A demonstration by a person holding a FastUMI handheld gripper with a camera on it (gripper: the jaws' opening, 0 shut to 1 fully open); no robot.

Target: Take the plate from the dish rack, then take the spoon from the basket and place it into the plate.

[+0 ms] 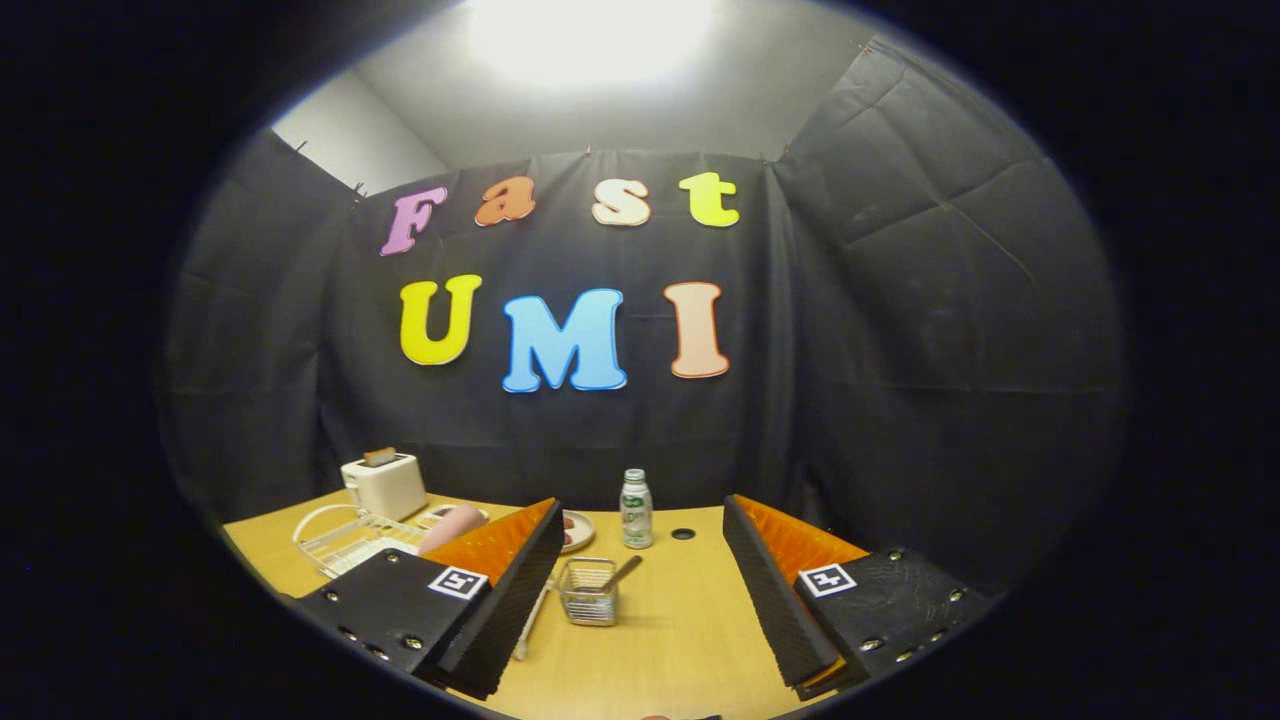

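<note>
Two fingers of the tool (640, 600) are standing wide apart, gripping nothing, above the wooden tabletop (680, 640). The pink plate (452, 526) is leaning in the white wire dish rack (345, 540); the metal spoon (622, 572) is sitting in the small wire basket (588, 592). Approaching the plate's rim squarely looks wise.

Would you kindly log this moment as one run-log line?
gripper: open, holding nothing | plate: in dish rack | spoon: in basket, between fingers | stage: start
</note>
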